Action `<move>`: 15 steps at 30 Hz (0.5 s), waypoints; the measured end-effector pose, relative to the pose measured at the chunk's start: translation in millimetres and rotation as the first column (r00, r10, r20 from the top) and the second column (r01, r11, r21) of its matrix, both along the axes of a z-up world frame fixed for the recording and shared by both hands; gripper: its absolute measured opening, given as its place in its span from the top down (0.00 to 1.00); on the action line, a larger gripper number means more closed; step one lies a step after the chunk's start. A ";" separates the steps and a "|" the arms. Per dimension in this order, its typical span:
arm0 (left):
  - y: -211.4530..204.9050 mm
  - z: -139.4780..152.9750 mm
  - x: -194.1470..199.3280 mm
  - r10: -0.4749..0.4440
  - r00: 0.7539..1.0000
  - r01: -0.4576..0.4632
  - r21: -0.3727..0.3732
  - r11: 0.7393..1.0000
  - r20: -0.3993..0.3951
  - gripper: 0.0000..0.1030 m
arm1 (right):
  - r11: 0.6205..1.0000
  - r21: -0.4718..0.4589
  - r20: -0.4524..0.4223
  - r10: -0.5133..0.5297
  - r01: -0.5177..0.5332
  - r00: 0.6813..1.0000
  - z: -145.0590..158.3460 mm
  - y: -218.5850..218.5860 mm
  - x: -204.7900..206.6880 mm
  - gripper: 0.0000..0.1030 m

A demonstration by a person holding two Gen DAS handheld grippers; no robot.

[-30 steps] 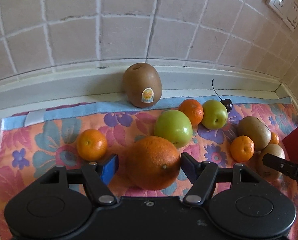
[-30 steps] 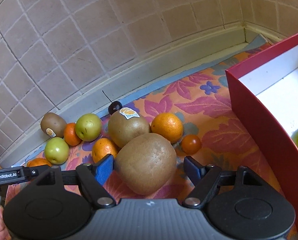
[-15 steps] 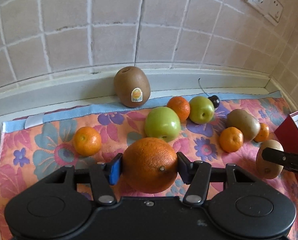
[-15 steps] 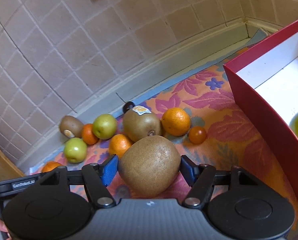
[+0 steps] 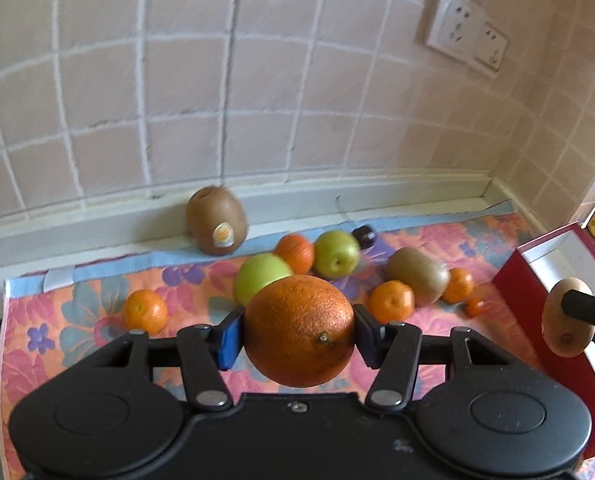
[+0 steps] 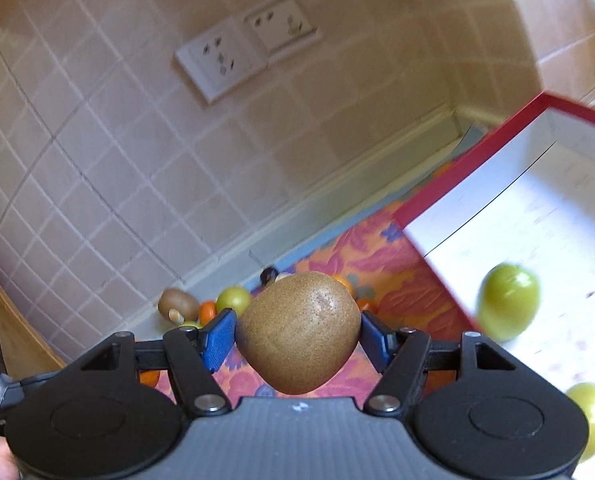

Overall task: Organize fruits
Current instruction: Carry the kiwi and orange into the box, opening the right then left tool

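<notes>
Fruit now lifted off the cloth (image 5: 77, 312): left tool (image 5: 297, 334) clamped on orange (image 5: 299, 330), right tool (image 6: 295, 334) on kiwi (image 6: 297, 332); box (image 6: 473, 156) probably next, just right of it.

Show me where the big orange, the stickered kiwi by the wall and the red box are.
big orange (image 5: 299, 330), left wrist view, middle of its peel.
stickered kiwi (image 5: 216, 226), left wrist view, brown skin above sticker.
red box (image 6: 473, 160), right wrist view, red top rim.
</notes>
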State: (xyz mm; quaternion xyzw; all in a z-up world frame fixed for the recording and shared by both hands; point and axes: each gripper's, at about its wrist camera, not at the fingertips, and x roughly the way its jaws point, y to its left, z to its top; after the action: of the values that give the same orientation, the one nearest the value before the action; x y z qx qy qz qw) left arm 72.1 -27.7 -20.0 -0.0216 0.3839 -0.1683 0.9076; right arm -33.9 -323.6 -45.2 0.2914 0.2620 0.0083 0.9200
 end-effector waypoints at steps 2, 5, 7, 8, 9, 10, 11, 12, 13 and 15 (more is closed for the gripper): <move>-5.4 9.0 -0.6 -0.013 1.000 0.013 -0.002 1.000 0.020 0.35 | 1.000 -0.003 0.021 -0.027 0.027 0.999 9.3 -10.9 -8.8 0.34; -15.8 26.1 0.5 -0.038 0.998 0.040 -0.024 0.999 0.049 0.35 | 0.997 -0.036 0.056 -0.065 0.067 0.996 25.8 -28.1 -23.9 0.34; -28.0 39.7 2.1 -0.065 0.995 0.067 -0.023 0.998 0.079 0.35 | 0.993 -0.060 0.072 -0.093 0.098 0.993 36.8 -41.7 -35.0 0.34; -35.1 45.4 3.1 -0.077 0.993 0.080 -0.022 0.997 0.090 0.35 | 0.990 -0.077 0.078 -0.110 0.116 0.991 42.0 -49.5 -41.3 0.34; -43.3 51.5 4.7 -0.094 0.991 0.097 -0.026 0.995 0.099 0.35 | 0.986 -0.097 0.077 -0.127 0.134 0.989 46.5 -56.2 -46.3 0.34; -51.1 57.4 5.9 -0.111 0.988 0.115 -0.035 0.993 0.108 0.35 | 0.981 -0.120 0.069 -0.142 0.150 0.987 50.9 -62.9 -50.7 0.34; -60.1 62.7 7.1 -0.130 0.985 0.136 -0.044 0.990 0.116 0.35 | 0.976 -0.144 0.059 -0.155 0.162 0.986 54.4 -70.1 -56.0 0.34; -71.2 67.9 8.7 -0.154 0.980 0.161 -0.048 0.986 0.123 0.35 | 0.972 -0.164 0.048 -0.165 0.170 0.985 56.6 -76.2 -60.6 0.34; -83.5 71.5 9.5 -0.175 0.976 0.182 -0.045 0.982 0.128 0.35 | 0.968 -0.183 0.034 -0.171 0.174 0.985 58.1 -82.2 -65.5 0.34; -108.6 78.5 11.5 -0.216 0.967 0.223 -0.043 0.974 0.135 0.35 | 0.961 -0.213 -0.004 -0.180 0.175 0.984 57.2 -92.0 -75.1 0.34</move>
State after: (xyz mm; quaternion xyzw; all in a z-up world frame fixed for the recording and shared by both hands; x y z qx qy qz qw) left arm 83.6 -136.2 58.5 0.0056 0.3194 -0.2799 0.9053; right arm -109.0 -415.6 12.0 0.2144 0.2451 -0.1054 0.9396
